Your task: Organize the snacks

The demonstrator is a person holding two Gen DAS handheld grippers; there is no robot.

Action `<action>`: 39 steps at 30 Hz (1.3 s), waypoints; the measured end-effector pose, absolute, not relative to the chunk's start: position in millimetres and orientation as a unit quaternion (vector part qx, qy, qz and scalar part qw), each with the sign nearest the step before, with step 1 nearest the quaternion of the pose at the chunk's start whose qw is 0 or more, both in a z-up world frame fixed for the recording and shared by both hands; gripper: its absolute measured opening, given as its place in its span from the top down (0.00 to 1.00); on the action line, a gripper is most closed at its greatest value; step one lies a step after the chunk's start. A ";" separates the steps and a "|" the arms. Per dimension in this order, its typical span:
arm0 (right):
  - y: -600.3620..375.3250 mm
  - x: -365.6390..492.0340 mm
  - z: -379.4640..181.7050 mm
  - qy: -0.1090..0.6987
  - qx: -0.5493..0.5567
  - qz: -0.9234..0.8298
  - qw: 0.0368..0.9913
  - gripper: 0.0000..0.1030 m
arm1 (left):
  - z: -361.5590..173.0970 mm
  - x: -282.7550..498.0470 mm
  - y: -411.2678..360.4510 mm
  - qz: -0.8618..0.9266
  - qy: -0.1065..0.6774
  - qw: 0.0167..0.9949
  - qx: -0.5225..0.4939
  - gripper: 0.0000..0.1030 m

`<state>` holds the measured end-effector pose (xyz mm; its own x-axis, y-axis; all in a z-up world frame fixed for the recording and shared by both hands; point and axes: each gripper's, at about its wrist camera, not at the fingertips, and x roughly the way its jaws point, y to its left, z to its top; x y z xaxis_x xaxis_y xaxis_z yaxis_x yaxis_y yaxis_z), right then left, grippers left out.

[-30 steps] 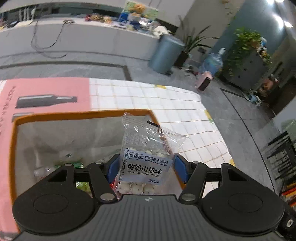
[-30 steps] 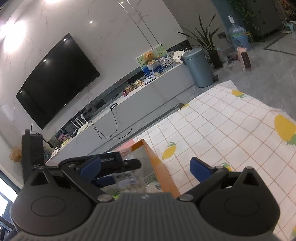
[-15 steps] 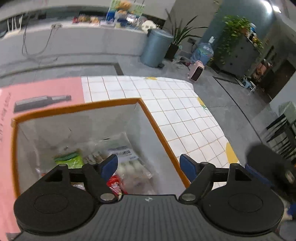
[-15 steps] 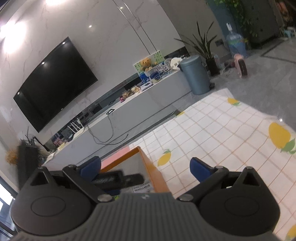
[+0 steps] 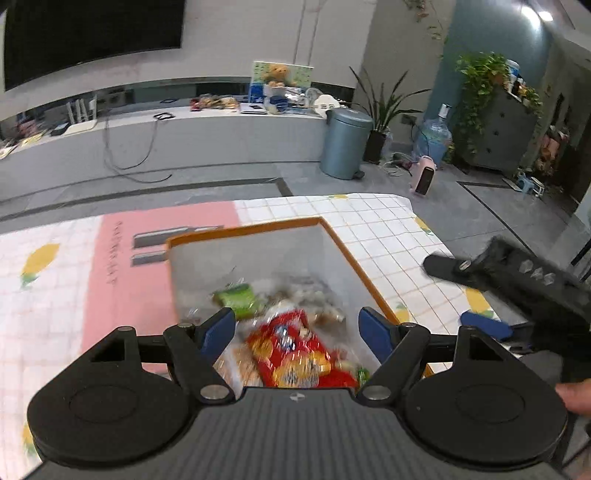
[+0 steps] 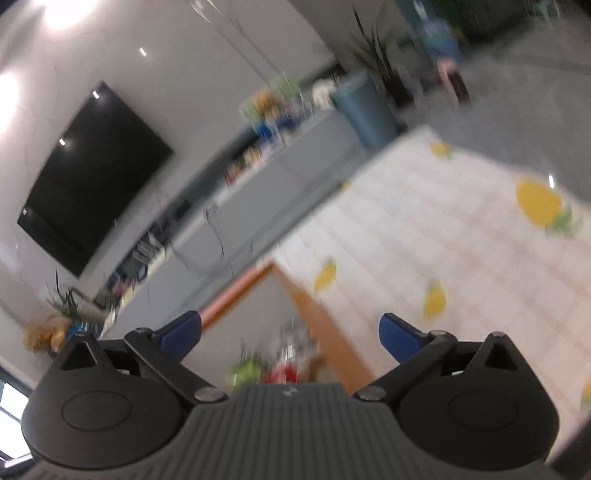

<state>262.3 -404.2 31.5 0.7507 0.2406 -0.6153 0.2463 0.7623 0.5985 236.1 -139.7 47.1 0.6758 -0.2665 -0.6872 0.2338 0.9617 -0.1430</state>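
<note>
In the left wrist view, the left gripper (image 5: 297, 326) has its blue pads spread wide with nothing between them; the jaws have just been opening. It hangs above the box (image 5: 334, 236) with an orange rim and grey inner walls. The snacks lie inside the box: a red packet (image 5: 295, 350), a green packet (image 5: 236, 297) and some pale, blurred ones near them. The box stands on a tablecloth (image 5: 369, 221) of white checks with yellow lemons; a pink printed sheet (image 5: 114, 266) lies on it at the left of the box. At the right edge the right gripper (image 5: 487, 328) shows from the side, close to the box. Behind the table is a grey floor, a long low counter (image 5: 184, 129) with cables and small things on it, a dark television (image 5: 92, 33) on the wall, a blue-grey bin (image 5: 345, 142), a water bottle (image 5: 434, 142) and potted plants (image 5: 480, 96).

In the right wrist view, which is blurred, the right gripper (image 6: 290, 334) also stands released, its pads far apart and empty. Below them one sees the corner of the box (image 6: 314, 306) with a bit of red and green snack inside. The lemon tablecloth (image 6: 443, 240) fills the right side. The television (image 6: 92, 177), the counter (image 6: 258, 192) and the bin (image 6: 365, 110) are behind.
</note>
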 end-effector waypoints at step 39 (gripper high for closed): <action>-274.9 83.5 76.0 0.413 0.070 -0.011 0.908 0.03 | 50.5 83.8 -130.4 -0.052 0.322 0.945 0.035 0.16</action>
